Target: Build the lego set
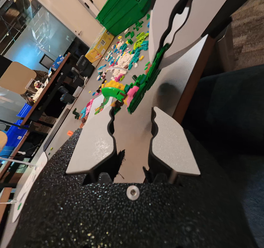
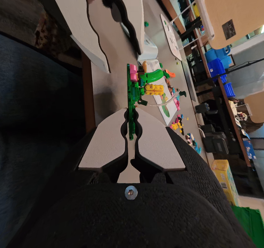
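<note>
Green brick baseplate (image 2: 131, 102), part-built (loose bricks (image 1: 122, 55) beyond it), sits clamped in right gripper (image 2: 131, 110); left gripper (image 1: 132, 110) gapes empty.

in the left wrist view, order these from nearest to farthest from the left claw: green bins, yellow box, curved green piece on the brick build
From the left claw:
1. Curved green piece, just ahead of the fingertips, on the build's left side.
2. Yellow box, mid-table, along the left edge.
3. Green bins, at the table's far end.

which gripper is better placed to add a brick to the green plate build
Probably the left gripper: open and empty, near the green plate build. The right gripper is shut on the plate's edge, steadying it.
</note>
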